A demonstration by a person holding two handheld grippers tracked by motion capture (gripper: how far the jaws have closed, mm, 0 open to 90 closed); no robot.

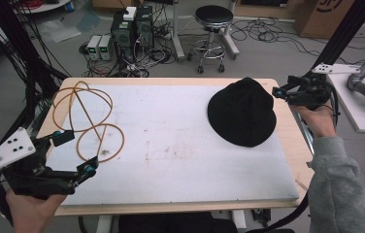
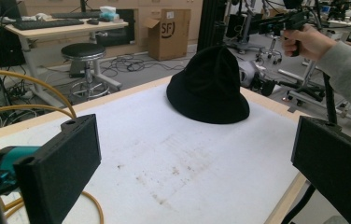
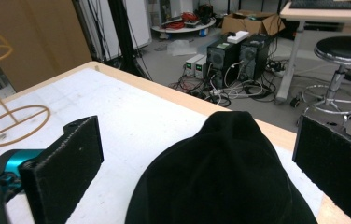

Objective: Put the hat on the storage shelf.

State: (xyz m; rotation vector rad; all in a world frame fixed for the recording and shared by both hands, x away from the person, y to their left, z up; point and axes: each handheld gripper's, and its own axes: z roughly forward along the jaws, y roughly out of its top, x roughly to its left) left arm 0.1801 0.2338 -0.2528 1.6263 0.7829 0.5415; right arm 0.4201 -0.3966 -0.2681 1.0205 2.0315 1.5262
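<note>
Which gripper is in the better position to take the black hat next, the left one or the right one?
The right gripper, probably. It hovers open beside the black hat, and its own view looks down on the crown between its jaws. The left gripper is open by the wire stand, across the table.

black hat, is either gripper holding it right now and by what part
Nothing is held. The right gripper is open beside the black hat, apart from it. The left gripper is open by the wire stand.
</note>
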